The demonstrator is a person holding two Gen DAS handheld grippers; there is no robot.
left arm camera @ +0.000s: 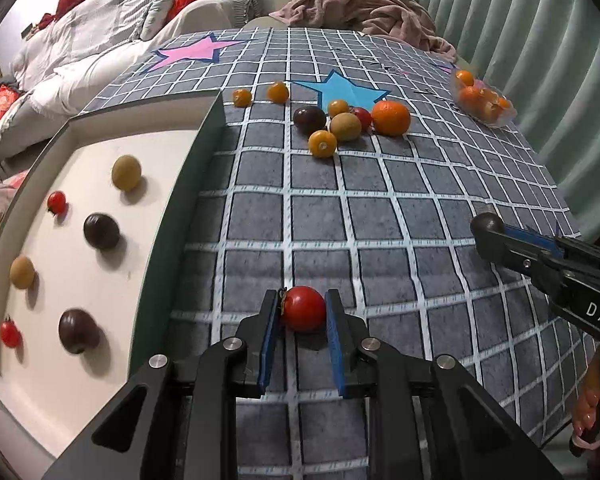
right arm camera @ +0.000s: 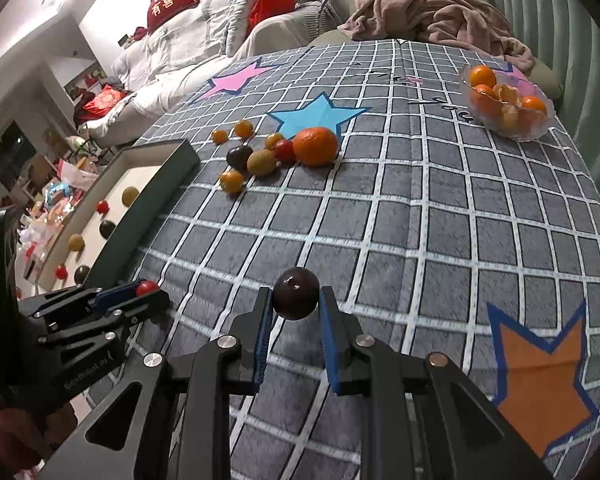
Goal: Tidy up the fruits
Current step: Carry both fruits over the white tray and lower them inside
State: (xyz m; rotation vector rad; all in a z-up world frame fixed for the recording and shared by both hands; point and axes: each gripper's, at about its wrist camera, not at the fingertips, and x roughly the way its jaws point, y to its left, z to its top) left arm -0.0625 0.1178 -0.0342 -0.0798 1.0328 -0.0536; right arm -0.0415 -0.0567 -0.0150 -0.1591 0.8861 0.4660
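Both of our black two-finger grippers with blue pads are clamped on fruit: our left gripper [left arm camera: 303,308] pinches a small round red cherry tomato [left arm camera: 304,309] between its tips, and our right gripper [right arm camera: 294,300] grips a dark purple round plum-like fruit [right arm camera: 295,292] the same way, each fruit sitting at the very end of the fingers above the grey checked tablecloth with white grid lines [left arm camera: 340,220]. Just to the left of our left gripper lies the shallow rectangular tray with a dark green rim and white floor [left arm camera: 188,184]; spaced apart on its floor we see two red tomatoes, two dark fruits and two olive-green ones. Well ahead of both grippers a loose cluster of fruit rests on the cloth beside a light blue paper star [right arm camera: 316,114]: a large orange mandarin [right arm camera: 315,146], a brownish-green kiwi-like fruit [right arm camera: 261,162], another dark fruit, a red tomato and several small orange-yellow round fruits. Farther ahead and to the right of our right gripper a clear glass bowl of oranges [right arm camera: 538,130] stands near the cloth's edge. Close on the right gripper's right side an orange paper star with a blue border [right arm camera: 540,368] lies flat.
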